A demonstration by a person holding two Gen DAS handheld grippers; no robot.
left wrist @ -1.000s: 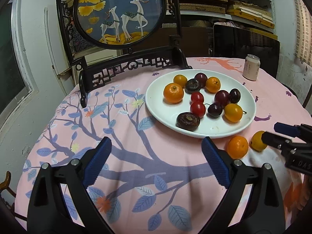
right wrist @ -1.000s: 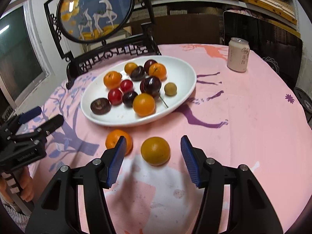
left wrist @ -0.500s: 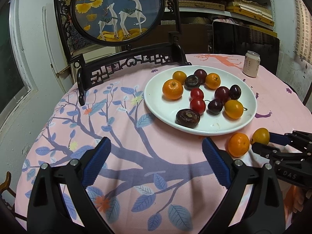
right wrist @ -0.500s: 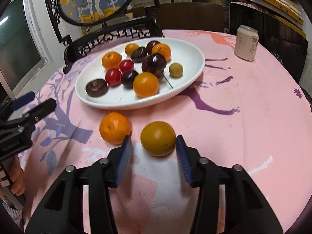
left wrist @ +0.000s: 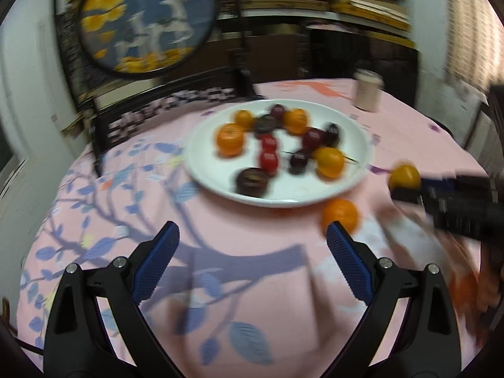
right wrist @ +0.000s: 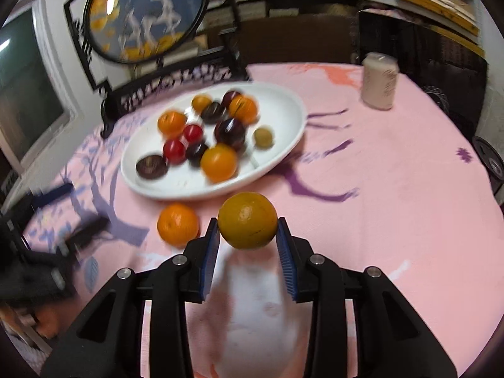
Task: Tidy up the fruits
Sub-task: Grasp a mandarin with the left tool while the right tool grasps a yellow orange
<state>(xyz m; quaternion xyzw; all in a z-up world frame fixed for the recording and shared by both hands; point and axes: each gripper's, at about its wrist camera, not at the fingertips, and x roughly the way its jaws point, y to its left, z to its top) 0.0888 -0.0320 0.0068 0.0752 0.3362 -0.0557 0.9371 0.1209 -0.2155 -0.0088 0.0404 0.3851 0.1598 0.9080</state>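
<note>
R tool (right wrist: 248, 242): clamped on orange (right wrist: 247, 220), held betw pads.
L tool (left wrist: 252, 252): jaws wide, nothing betw.
Tangerine (right wrist: 178, 224): on bench, just L of orange.

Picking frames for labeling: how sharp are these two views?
Left wrist view: motion blur smears the plate fruit and can; left gripper crisp. Right wrist view: background blurred too, held orange and right gripper fairly sharp.

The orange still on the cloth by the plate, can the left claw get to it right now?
Probably yes. The left claw is open and empty, and the orange sits just ahead of its right finger with only bare cloth between.
</note>
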